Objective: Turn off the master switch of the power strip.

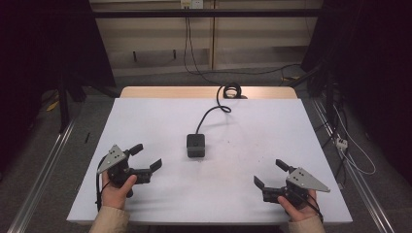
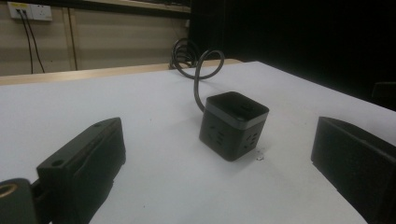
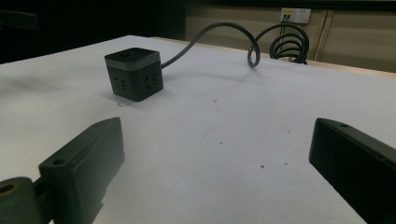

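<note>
High view looks down on a white tabletop with a person's two hands coming in over its near edge, one towards each near corner. The left hand grips the left tongs from below, sleeve at the near edge; the tongs point forward and to the right, towards the middle of the tabletop, jaws spread wide with nothing between them. The right hand holds the right tongs in mirrored fashion, aimed forward and to the left, jaws likewise spread wide and empty. Both sit low over the tabletop.

A black cube-shaped power socket stands near the centre of the tabletop, well apart from both tongs. Its dark cable runs back to a coil at the far edge. In the left gripper view the cube stands ahead between the open jaws; in the right gripper view it stands ahead, up and left.
</note>
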Action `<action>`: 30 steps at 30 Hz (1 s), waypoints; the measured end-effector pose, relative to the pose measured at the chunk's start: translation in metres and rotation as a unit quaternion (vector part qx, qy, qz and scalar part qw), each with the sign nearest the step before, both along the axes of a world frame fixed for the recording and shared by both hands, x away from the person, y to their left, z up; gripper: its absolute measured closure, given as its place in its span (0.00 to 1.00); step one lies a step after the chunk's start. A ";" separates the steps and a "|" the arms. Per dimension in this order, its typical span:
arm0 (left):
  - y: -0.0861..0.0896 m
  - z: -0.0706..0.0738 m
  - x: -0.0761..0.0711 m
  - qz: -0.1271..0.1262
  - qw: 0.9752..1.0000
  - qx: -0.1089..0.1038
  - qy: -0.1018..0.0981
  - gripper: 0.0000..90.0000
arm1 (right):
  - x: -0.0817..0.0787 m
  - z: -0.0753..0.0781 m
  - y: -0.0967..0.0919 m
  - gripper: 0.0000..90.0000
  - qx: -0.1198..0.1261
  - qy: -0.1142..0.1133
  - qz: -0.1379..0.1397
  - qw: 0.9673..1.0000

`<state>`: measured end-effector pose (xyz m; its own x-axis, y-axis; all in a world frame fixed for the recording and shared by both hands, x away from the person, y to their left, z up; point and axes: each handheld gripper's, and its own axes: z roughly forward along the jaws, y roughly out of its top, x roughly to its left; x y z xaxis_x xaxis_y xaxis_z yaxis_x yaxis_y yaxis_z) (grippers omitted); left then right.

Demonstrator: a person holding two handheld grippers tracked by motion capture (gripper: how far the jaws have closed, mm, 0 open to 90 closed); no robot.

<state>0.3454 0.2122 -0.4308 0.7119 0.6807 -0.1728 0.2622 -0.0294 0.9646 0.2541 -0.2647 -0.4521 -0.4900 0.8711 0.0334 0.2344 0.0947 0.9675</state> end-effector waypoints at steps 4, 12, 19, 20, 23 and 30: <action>-0.003 0.002 0.004 0.002 1.000 -0.006 0.008 0.03 | 0.000 0.000 0.001 0.03 0.002 0.000 0.000 1.000; -0.008 0.003 0.008 0.004 1.000 -0.006 0.011 0.03 | -0.001 0.001 0.000 0.04 0.002 0.000 -0.002 1.000; -0.016 0.004 0.014 -0.002 1.000 -0.007 0.012 0.03 | -0.001 0.001 -0.001 0.04 -0.002 -0.001 -0.001 1.000; -0.018 0.004 0.015 -0.005 1.000 -0.006 0.012 0.03 | -0.001 0.001 -0.001 0.04 -0.002 -0.001 -0.001 1.000; -0.022 0.004 0.018 -0.007 1.000 -0.003 0.011 0.03 | -0.001 0.001 0.000 0.04 0.000 -0.002 -0.002 1.000; -0.029 0.005 0.024 -0.010 1.000 -0.005 0.008 0.04 | -0.001 0.002 -0.001 0.04 0.000 -0.003 -0.001 1.000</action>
